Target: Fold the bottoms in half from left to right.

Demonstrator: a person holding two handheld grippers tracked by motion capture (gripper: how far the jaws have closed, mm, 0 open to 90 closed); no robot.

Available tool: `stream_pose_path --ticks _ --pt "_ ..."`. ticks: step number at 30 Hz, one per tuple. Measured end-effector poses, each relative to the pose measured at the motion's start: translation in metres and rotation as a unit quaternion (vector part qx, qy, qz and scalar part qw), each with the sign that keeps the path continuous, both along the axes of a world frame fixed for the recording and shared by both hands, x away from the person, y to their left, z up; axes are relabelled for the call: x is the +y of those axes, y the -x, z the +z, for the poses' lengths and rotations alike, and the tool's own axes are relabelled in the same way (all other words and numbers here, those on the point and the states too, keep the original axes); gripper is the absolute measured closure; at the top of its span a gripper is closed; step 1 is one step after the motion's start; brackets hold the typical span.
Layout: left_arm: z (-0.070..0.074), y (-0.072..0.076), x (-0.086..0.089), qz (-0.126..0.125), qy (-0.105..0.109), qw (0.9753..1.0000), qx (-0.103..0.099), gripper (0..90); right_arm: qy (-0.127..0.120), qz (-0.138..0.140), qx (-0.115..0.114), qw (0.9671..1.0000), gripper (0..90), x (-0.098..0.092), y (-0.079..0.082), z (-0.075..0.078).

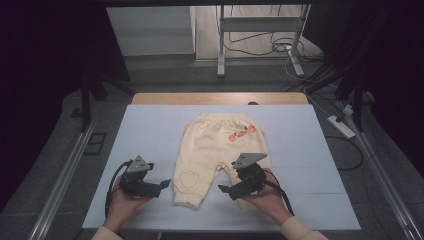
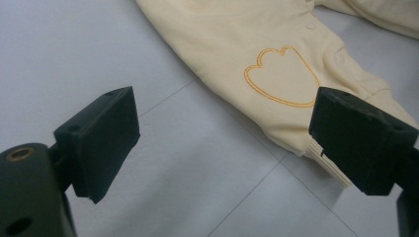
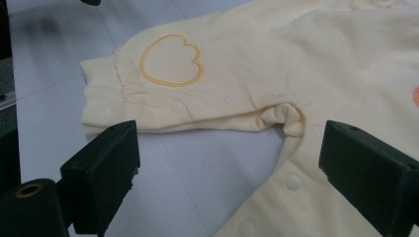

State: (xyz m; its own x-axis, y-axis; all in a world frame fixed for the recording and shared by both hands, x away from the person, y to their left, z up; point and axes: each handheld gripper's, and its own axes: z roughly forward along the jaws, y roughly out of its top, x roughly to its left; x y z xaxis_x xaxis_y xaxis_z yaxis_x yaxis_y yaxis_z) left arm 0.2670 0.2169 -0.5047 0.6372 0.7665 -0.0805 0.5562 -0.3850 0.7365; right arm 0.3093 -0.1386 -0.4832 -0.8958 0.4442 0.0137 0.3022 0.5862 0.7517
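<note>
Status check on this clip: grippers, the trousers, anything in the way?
Left gripper open, empty, beside the heart-patch leg. Right gripper open, empty, over the other leg. Baby trousers flat on the white mat. Nothing in the way.

Dim high view, dark vignetted corners at 10 and 2 o'clock, soft even overhead light on the white table (image 1: 300,150), faint shadows, mild grain, gripper views brighter, near jaws slightly blurred at 6 o'clock

Open tongs (image 2: 222,148) hover just over the cream baby trousers' (image 2: 237,44) ribbed cuff (image 2: 321,160)
</note>
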Motion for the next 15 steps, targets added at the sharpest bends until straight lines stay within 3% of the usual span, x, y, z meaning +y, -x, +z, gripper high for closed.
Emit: stream_pose_path --ticks 15 --pt "-0.001 0.0 0.0 -0.001 -0.002 1.0 0.003 11.7 0.008 0.03 0.008 0.9995 8.8 0.032 0.003 -0.007"
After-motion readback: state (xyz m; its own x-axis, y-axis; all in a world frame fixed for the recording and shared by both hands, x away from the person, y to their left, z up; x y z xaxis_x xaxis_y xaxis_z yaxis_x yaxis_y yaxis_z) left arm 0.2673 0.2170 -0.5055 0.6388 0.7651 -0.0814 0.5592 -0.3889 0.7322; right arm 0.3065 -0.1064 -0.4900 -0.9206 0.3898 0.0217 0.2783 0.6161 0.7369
